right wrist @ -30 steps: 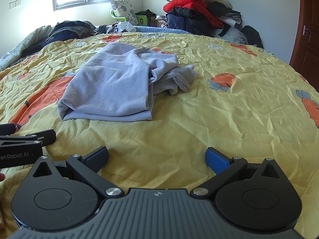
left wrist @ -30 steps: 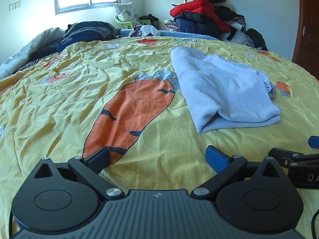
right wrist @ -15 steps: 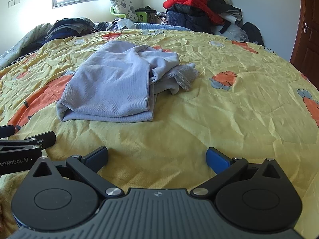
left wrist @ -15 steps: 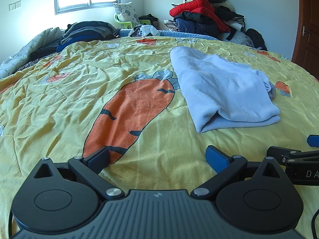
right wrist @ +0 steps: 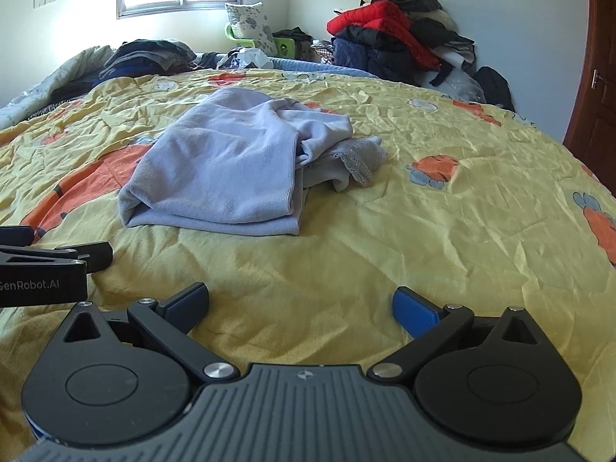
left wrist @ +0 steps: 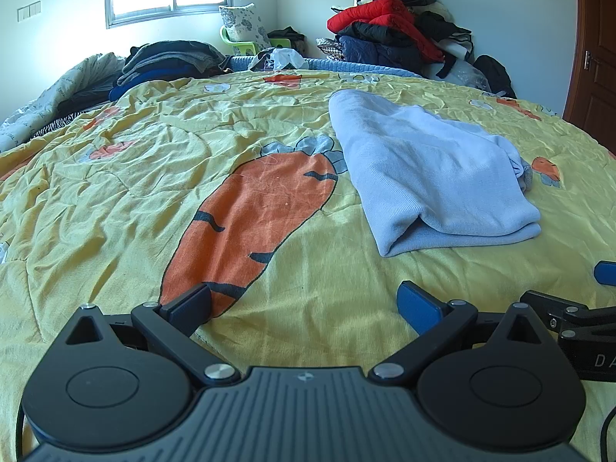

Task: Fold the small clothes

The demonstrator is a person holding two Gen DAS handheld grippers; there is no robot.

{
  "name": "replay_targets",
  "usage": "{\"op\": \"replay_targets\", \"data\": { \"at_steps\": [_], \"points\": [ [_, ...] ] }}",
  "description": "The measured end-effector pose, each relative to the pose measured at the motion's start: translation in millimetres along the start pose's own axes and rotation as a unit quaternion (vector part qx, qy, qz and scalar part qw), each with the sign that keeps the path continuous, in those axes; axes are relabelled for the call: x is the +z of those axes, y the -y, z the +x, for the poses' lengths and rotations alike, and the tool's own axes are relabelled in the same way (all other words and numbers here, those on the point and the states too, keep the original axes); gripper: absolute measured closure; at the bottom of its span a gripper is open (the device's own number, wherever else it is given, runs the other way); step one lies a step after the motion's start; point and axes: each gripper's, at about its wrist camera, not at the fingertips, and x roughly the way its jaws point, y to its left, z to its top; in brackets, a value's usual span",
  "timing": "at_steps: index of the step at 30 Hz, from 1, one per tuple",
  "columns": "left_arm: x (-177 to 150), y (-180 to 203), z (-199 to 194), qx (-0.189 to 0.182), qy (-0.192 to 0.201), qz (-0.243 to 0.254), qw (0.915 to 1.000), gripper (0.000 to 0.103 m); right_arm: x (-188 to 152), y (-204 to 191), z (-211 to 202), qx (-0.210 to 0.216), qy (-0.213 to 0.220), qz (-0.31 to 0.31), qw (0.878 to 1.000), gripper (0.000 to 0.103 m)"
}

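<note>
Since a second earlier the right gripper had edged back a little and tilted down; the garment lay unmoved. In the left wrist view, the left gripper (left wrist: 304,304) stood wide and empty over the yellow bedspread (left wrist: 115,200) and its carrot print (left wrist: 254,223), with the folded pale blue garment (left wrist: 435,177) well ahead to the right. The other tool's body showed "DA". In the right wrist view, the right gripper (right wrist: 300,302) gaped wide and empty; the garment (right wrist: 231,169) lay ahead-left, and "GenRobot.AI" read on the left tool.
</note>
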Motion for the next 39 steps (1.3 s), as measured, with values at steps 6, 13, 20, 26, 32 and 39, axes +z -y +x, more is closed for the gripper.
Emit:
{"op": "replay_targets", "data": {
  "at_steps": [6, 13, 20, 26, 32, 39],
  "points": [
    [-0.6, -0.2, -0.7, 0.001, 0.0, 0.0, 1.0, 0.0, -0.7, 1.6, 0.4, 0.004, -0.001, 0.006, 1.0, 0.0],
    [-0.9, -1.1, -0.8, 0.001, 0.0, 0.0, 1.0, 0.0, -1.0, 1.9, 1.0, 0.006, -0.002, 0.008, 1.0, 0.0],
    [-0.9, -1.3, -0.8, 0.001, 0.0, 0.0, 1.0, 0.0, -0.9, 1.9, 1.1, 0.006, -0.002, 0.008, 1.0, 0.0],
    [-0.9, -1.2, -0.7, 0.001, 0.0, 0.0, 1.0, 0.0, -0.9, 2.0, 1.0, 0.006, -0.002, 0.008, 1.0, 0.0],
    [-0.9, -0.6, -0.7, 0.001, 0.0, 0.0, 1.0, 0.0, -0.9, 2.1, 1.0, 0.006, -0.002, 0.008, 1.0, 0.0],
    [-0.7, -1.0, -0.7, 0.001, 0.0, 0.0, 1.0, 0.0, -1.0, 2.2, 1.0, 0.006, -0.002, 0.008, 1.0, 0.0]
  ]
}}
